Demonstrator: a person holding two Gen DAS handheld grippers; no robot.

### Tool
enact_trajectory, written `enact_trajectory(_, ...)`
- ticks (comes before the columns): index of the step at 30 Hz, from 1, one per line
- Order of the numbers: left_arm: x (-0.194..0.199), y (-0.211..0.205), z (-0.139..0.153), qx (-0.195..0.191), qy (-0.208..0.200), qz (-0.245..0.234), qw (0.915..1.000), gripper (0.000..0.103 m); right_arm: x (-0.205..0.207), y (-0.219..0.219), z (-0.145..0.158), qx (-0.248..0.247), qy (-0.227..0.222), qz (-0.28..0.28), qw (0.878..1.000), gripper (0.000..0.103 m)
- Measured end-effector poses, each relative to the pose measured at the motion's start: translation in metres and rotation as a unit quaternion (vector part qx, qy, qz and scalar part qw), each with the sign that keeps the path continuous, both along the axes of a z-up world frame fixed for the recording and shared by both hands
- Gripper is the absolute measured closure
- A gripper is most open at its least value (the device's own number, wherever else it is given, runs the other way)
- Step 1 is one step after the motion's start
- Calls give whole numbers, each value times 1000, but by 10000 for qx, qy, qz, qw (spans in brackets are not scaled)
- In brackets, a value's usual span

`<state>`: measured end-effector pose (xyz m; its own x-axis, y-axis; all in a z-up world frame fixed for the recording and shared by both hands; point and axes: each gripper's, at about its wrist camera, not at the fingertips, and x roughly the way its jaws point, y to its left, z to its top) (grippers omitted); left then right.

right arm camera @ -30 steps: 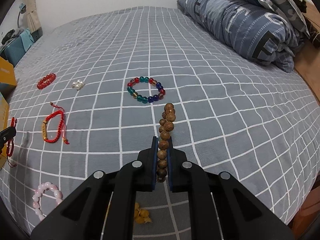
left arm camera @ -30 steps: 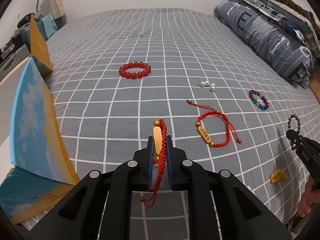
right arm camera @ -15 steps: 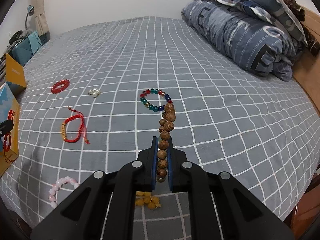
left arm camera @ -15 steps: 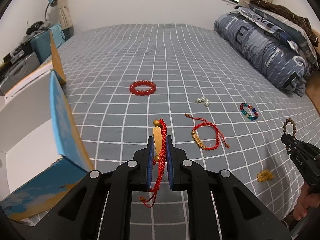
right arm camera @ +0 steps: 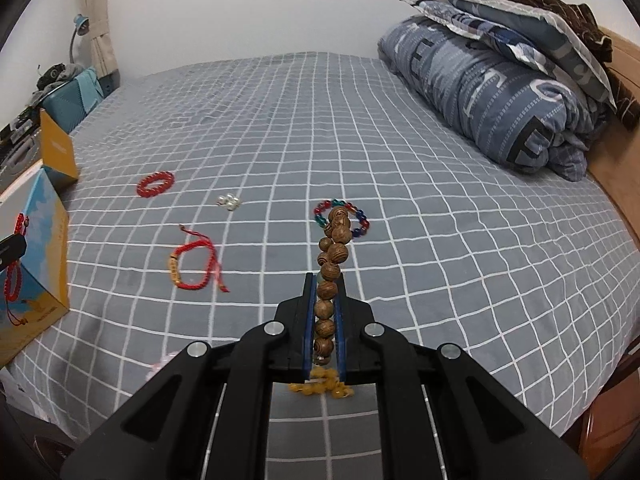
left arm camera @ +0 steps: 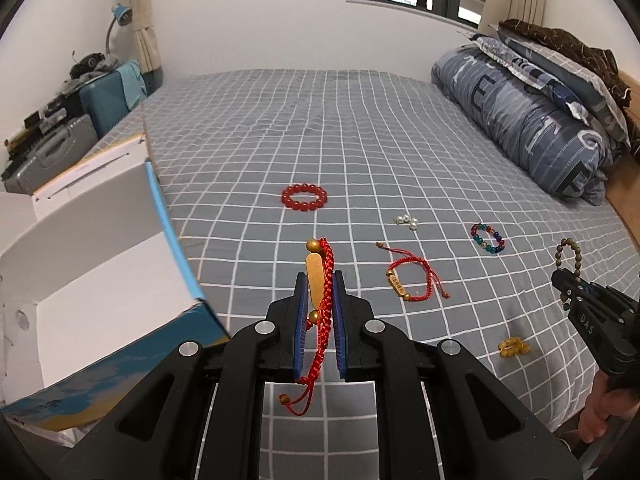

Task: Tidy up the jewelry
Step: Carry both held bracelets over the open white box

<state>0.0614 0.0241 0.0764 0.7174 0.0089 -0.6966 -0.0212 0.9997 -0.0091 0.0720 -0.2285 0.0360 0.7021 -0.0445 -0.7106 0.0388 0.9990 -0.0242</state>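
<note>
A: What does each hand-held gripper have right now?

B: My left hand-held gripper (left arm camera: 319, 312) is clamped narrow on a red braided cord bracelet with a gold bar and gold beads (left arm camera: 320, 280). It is off the grey checked bed (left arm camera: 360, 128), and its knotted tail dangles below the pads. My right hand-held gripper (right arm camera: 324, 316) is pinched on a string of brown wooden beads (right arm camera: 330, 272), which stands up in a loop above the jaws.

A: How do they handle?

B: Both look light and limp, I'd say. The cord is soft and could snag by its tail on the rim of the open white-lined cardboard box with blue and orange sides (left arm camera: 100, 280) just to my left. The gold bar is the stiff part, so having it between the pads seems the surest hold. The wooden beads are hard and round and may roll between the pads, so I judge it safest to squeeze across a bead's middle.

A: And the rest?

B: The round red glass-bead bracelet (left arm camera: 305, 197), the multicoloured bead bracelet (left arm camera: 487, 239) and a second red cord bracelet (left arm camera: 408, 280) lie loose on the bed.
</note>
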Motion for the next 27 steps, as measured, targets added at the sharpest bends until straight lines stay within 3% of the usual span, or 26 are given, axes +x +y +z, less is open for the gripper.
enact_trajectory(9,-20,23,19,56,-124,314,9994,92,1,52,29,29,-213,437,9988,95)
enact_trajectory(27,-60,155,36,-113,-150,1610,9868,92,24,222,59,-14,-281,1744,9843,96)
